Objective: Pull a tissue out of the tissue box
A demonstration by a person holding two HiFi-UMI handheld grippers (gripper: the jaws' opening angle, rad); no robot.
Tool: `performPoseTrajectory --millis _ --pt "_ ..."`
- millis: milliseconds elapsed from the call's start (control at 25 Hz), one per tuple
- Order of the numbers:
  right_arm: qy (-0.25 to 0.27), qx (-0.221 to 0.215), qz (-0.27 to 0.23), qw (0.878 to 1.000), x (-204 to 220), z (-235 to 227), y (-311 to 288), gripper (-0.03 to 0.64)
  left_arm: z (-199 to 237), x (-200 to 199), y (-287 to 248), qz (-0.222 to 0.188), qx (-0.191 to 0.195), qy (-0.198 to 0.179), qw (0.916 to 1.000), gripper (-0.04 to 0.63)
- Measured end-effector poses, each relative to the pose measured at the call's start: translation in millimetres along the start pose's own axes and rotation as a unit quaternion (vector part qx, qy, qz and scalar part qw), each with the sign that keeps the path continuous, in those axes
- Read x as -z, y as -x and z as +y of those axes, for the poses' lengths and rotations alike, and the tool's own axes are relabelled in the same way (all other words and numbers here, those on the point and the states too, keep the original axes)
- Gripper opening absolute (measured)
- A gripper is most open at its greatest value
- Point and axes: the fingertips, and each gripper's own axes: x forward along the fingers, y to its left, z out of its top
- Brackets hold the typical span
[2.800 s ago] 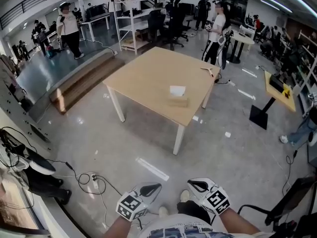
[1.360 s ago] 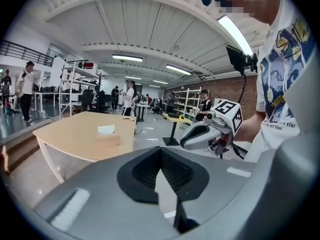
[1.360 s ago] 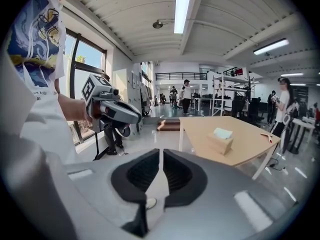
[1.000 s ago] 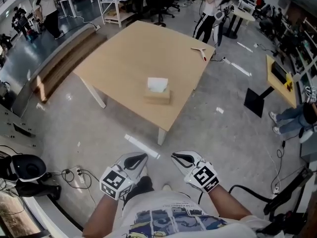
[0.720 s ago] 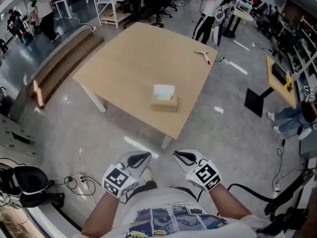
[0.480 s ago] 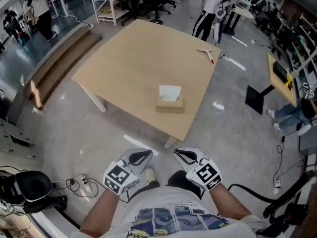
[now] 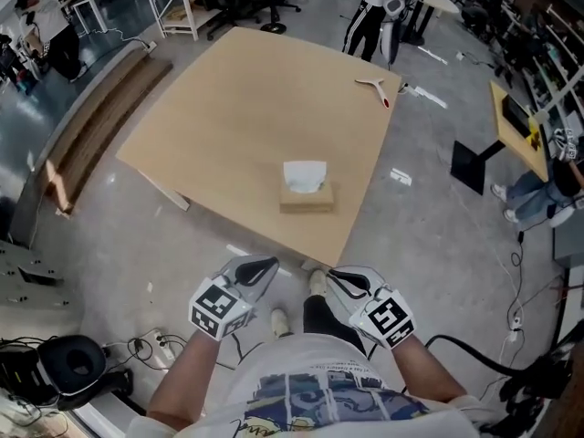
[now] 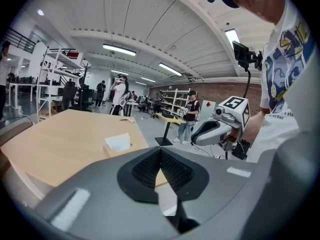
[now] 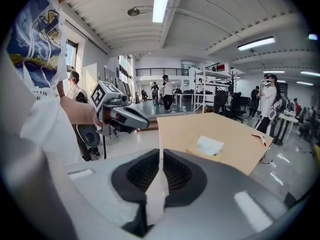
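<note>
Well ahead of our left hand-held gripper (image 7: 258,269) and right hand-held gripper (image 7: 342,279), the tissue box (image 7: 306,195) sits on the desk (image 7: 219,108); we hold both jaw pairs closed.

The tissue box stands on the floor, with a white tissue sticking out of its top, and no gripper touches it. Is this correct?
Not the floor: the head view shows the tissue box on the wooden table, near its edge. The rest holds.

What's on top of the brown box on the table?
A white tissue sticks up from the top of the tissue box. Whatever is packed inside is hidden by the box's walls.
</note>
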Motion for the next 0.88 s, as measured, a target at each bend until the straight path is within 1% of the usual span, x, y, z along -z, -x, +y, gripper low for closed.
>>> performPoseTrajectory --millis 80,240,320,560,680,880 --pt "-0.002 0.004 -0.001 1.0 -1 -18 2 0.015 12 -7 -13 0.001 -0.002 0.005 1.0 0.003" --pt "-0.016 0.013 -0.003 1.0 1 -56 4 0.015 37 -16 -47 0.013 0.006 0.02 0.9997 0.035" --pt "-0.018 0.012 -0.003 1.0 2 -73 3 0.015 53 -19 -66 0.021 0.003 0.022 0.9995 0.06" --pt "-0.029 0.018 -0.004 0.999 5 -124 7 0.015 109 -21 -117 0.051 -0.023 0.018 0.9983 0.097" --pt "-0.034 0.018 -0.003 0.999 9 -143 11 0.015 135 -17 -137 0.064 -0.037 0.025 0.997 0.107" --pt "-0.036 0.014 0.004 0.999 20 -174 15 0.015 167 -5 -171 0.091 -0.051 0.034 0.9939 0.127"
